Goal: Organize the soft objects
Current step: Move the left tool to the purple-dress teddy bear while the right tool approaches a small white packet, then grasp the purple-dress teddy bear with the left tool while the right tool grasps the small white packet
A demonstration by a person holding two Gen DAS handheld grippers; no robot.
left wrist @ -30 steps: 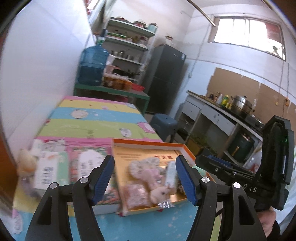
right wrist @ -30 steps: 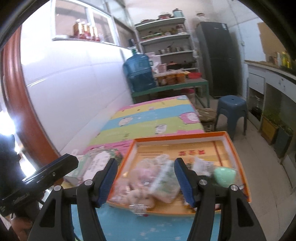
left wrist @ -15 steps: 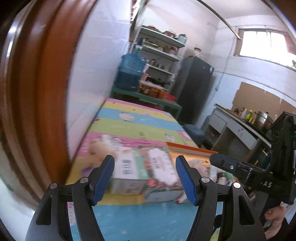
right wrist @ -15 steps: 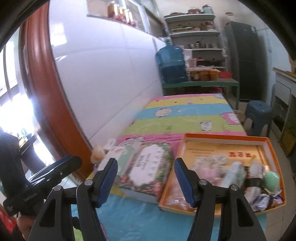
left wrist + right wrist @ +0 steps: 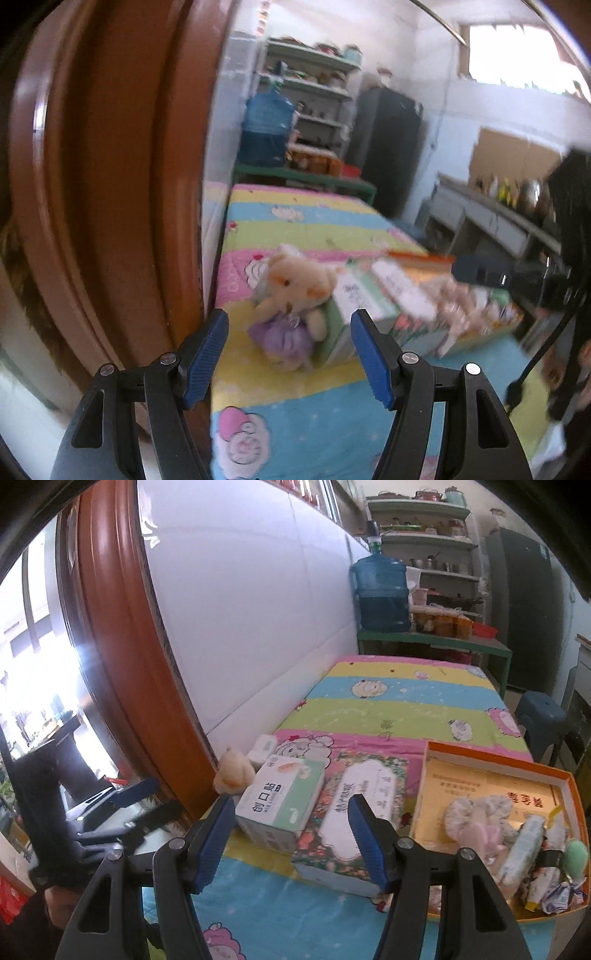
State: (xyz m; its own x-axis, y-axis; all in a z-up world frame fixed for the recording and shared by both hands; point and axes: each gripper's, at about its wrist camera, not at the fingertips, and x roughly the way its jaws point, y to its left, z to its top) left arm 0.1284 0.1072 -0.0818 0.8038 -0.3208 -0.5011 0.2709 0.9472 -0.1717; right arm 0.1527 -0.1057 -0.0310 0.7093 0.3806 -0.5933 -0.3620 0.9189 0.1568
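A cream plush bear [image 5: 295, 288] in a purple dress leans on a green-white box [image 5: 354, 314] at the table's left edge; it also shows in the right wrist view [image 5: 233, 770]. My left gripper [image 5: 290, 360] is open and empty, just short of the bear. My right gripper [image 5: 291, 840] is open and empty above the green-white box [image 5: 280, 797] and a floral box [image 5: 354, 812]. An orange tray [image 5: 554, 775] at the right holds several soft toys [image 5: 480, 823] and packets. The left gripper also appears in the right wrist view [image 5: 136, 794].
A brown door frame [image 5: 110, 184] and white wall [image 5: 258, 609] border the table's left side. The striped cartoon tablecloth [image 5: 399, 709] stretches back to a water jug [image 5: 382, 594], shelves and a dark fridge [image 5: 528, 609]. A blue stool [image 5: 543, 716] stands at the right.
Both grippers have swung left, away from the orange tray. The left gripper now faces the plush bear by the door frame. Both stay open.
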